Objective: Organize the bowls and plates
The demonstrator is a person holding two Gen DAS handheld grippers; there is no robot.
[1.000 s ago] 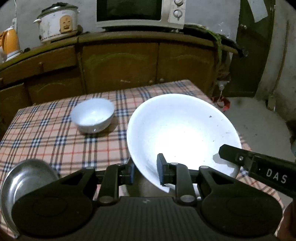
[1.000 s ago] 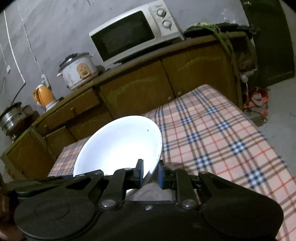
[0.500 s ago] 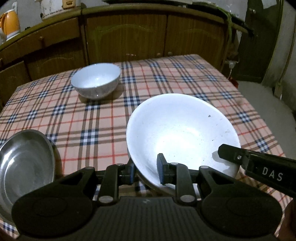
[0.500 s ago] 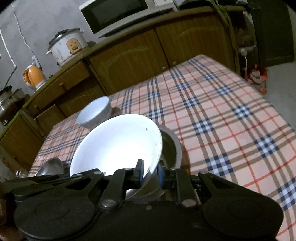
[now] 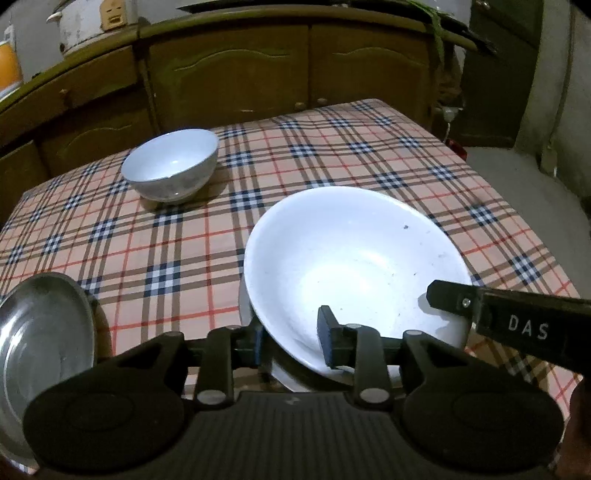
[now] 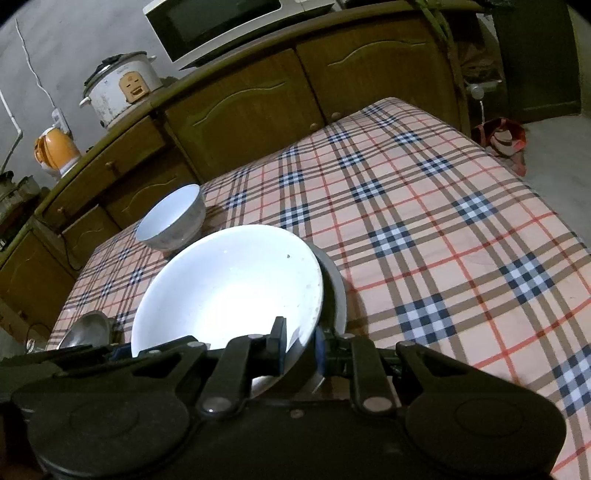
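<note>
A large white plate is tilted over the checked table, and both grippers pinch its near rim. My left gripper is shut on its left edge. My right gripper is shut on its right edge; the plate shows there too. Under the plate lies a grey metal dish, with only its rim showing. A small white bowl stands upright further back on the left, also in the right wrist view. A steel plate sits at the near left corner.
The table with the checked cloth has brown cabinets behind it. A rice cooker, an orange kettle and a microwave stand on the cabinets. The right table edge drops to a grey floor.
Both grippers have lowered the white plate toward the table, over the grey metal dish. The views tilted down, then back up a little; both grips are unchanged.
</note>
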